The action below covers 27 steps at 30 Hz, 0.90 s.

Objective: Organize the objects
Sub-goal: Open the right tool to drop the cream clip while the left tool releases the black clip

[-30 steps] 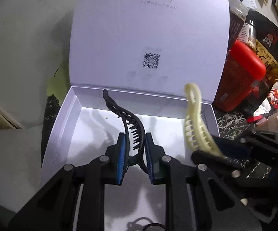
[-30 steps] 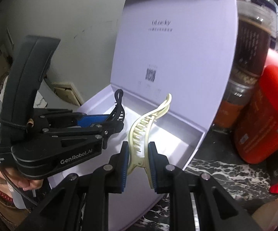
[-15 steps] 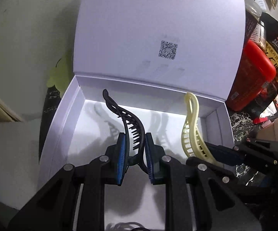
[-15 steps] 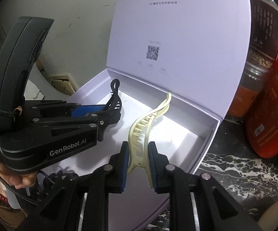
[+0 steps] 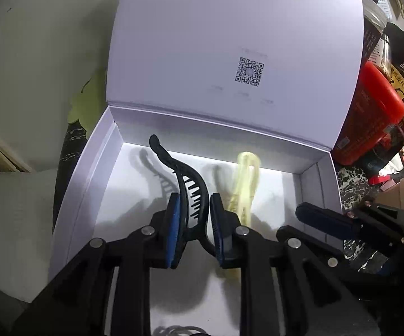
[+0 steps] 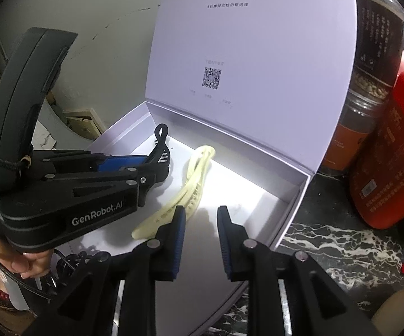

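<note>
- Left wrist view: my left gripper (image 5: 192,218) is clamped on the black hair clip (image 5: 186,184), holding it above the floor of the open white box (image 5: 70,196).
- Right wrist view: my right gripper (image 6: 200,229) has its jaws parted and holds nothing; the cream hair clip (image 6: 185,190) lies on the box floor, against the left fingertip (image 6: 179,218).

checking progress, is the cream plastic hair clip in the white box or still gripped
In: the cream plastic hair clip lies on the white box floor; right gripper open.
</note>
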### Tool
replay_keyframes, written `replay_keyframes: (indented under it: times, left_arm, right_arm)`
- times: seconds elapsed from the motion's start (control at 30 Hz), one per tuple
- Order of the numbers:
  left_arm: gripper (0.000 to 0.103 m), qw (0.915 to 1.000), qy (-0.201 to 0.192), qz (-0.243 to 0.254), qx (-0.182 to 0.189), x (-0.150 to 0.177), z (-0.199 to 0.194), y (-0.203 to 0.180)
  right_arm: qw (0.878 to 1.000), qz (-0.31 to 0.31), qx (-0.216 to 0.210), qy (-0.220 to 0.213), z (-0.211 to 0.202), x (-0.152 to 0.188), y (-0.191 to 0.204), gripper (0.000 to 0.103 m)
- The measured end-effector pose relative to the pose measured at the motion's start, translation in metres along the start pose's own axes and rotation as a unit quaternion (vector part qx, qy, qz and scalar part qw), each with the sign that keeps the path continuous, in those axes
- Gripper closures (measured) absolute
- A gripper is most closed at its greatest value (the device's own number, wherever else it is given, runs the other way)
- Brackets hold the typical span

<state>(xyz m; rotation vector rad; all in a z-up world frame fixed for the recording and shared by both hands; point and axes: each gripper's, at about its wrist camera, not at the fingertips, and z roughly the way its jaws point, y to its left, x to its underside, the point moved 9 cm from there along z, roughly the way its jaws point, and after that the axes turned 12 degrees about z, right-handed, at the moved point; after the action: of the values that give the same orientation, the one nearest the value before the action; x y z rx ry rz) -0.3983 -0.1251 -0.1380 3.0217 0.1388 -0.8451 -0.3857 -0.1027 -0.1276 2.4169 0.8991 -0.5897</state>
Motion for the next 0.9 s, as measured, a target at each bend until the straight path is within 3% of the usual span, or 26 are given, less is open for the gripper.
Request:
replay_keyframes:
  times: [0.4,0.53,0.73,0.83,0.9]
  left_arm:
    - [0.076,0.9996,-0.019,0.003,-0.022,-0.008,-0.025,-0.003]
    - [0.076,0.9985,-0.044,0.003,-0.032,-0.013,-0.046,-0.002]
    - [0.076,0.9961,-0.077,0.007,-0.043,-0.033,-0.073,0.006]
    - [0.071,0.9946,-0.092,0.01,-0.047,-0.036,-0.084,0.008]
    - [0.062,0.9937,-0.1,0.012,-0.049,-0.037,-0.092,0.008]
  right_arm:
    - [0.999,-0.008,0.021,-0.027,-0.03,-0.003,-0.001,0.074]
    - [0.999,-0.01,0.017,-0.049,-0.046,-0.008,0.005,0.063]
    - [0.996,-0.012,0.018,-0.082,-0.073,-0.015,0.011,0.057]
    - [0.995,-0.018,0.019,-0.098,-0.086,-0.017,0.016,0.052]
    - [0.994,-0.023,0.02,-0.107,-0.091,-0.019,0.02,0.05]
